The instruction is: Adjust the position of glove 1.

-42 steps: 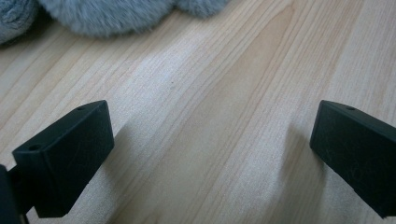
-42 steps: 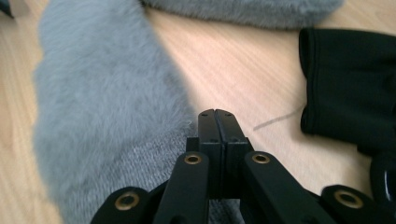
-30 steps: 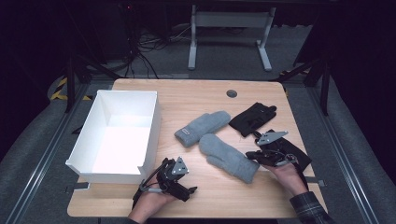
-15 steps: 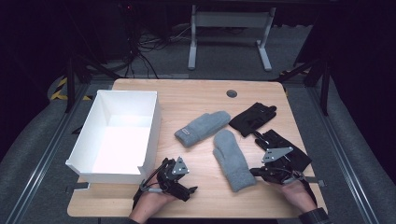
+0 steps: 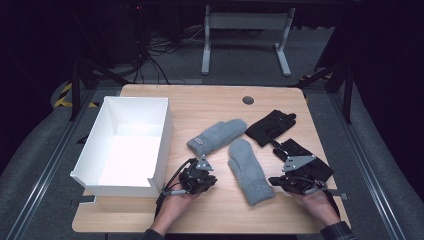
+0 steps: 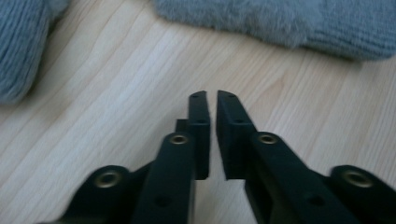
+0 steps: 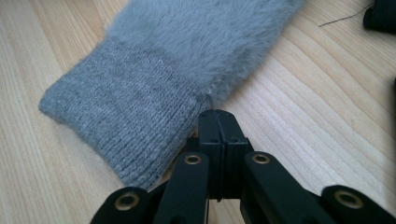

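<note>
Two grey mittens are left on the surface [image 5: 215,107], and one is right by the right gripper [image 5: 278,180].

The near mitten [image 5: 250,171] is laid long, cuff toward the person, just left of the right gripper's clenched, empty fingers [image 7: 218,135]. The left gripper [image 5: 209,181] is farther, its jaws just closed on nothing. Since before, this mitten has been turned and pulled closer.

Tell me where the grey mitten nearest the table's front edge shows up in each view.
High view: the grey mitten lies right of centre, slanted on the table.
Left gripper view: it runs along the top edge.
Right gripper view: it spans the upper middle and left.
Shared landmark: its ribbed cuff.
</note>
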### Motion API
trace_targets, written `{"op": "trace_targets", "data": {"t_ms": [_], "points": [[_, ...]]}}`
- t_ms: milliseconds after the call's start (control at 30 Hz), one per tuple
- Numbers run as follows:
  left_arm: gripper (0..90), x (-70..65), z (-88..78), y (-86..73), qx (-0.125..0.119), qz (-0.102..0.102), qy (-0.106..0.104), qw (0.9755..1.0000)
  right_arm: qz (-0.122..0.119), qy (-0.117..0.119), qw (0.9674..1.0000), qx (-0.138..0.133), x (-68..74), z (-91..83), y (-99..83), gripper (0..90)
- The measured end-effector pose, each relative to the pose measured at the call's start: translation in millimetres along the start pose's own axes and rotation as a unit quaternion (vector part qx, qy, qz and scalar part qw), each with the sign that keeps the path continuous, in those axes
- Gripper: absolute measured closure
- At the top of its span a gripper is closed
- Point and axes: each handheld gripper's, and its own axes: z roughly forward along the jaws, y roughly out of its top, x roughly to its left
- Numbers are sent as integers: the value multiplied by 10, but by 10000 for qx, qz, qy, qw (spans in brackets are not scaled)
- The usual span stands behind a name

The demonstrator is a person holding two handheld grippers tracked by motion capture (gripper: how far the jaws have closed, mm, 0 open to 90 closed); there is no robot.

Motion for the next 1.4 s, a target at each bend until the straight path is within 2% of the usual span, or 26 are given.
{"op": "trace_targets", "data": {"t_ms": [100, 133, 167, 200, 367, 533, 600, 933, 1167, 1267, 1400], "points": [[900, -17, 75, 94, 19, 17, -28, 10000, -13, -38, 10000, -33, -19, 23, 27, 900], [900, -33, 150, 175, -10, 66, -23, 10000, -17, -41, 10000, -25, -26, 31, 37, 900], [900, -33, 150, 175, -10, 66, -23, 10000, -25, -45, 10000, -49, -40, 42, 47, 900], [900, -48, 220, 249, -22, 59, -101, 9999, -9, -34, 10000, -52, -50, 52, 55, 900], [900, -96, 369, 353, 58, 131, -193, 9997, -42, -9, 10000, -6, -77, 103, 78, 900], [900, -162, 476, 385, 101, 170, -257, 9995, -131, 77, 9999, 26, -31, 148, 109, 900], [898, -162, 473, 381, 116, 111, -351, 9993, -141, 146, 9998, -12, -21, 144, 113, 900], [899, -178, 402, 300, 218, 92, -490, 9985, -285, 413, 9987, -18, 118, 178, 141, 900], [899, -221, 274, 183, 384, 154, -490, 9979, -517, 760, 9958, -24, 329, 241, 182, 900], [899, -209, 215, 126, 426, 179, -463, 9979, -610, 894, 9941, -29, 426, 272, 209, 900], [899, -155, 121, 43, 434, 104, -446, 9980, -804, 1066, 9910, -30, 589, 337, 267, 900]]}}
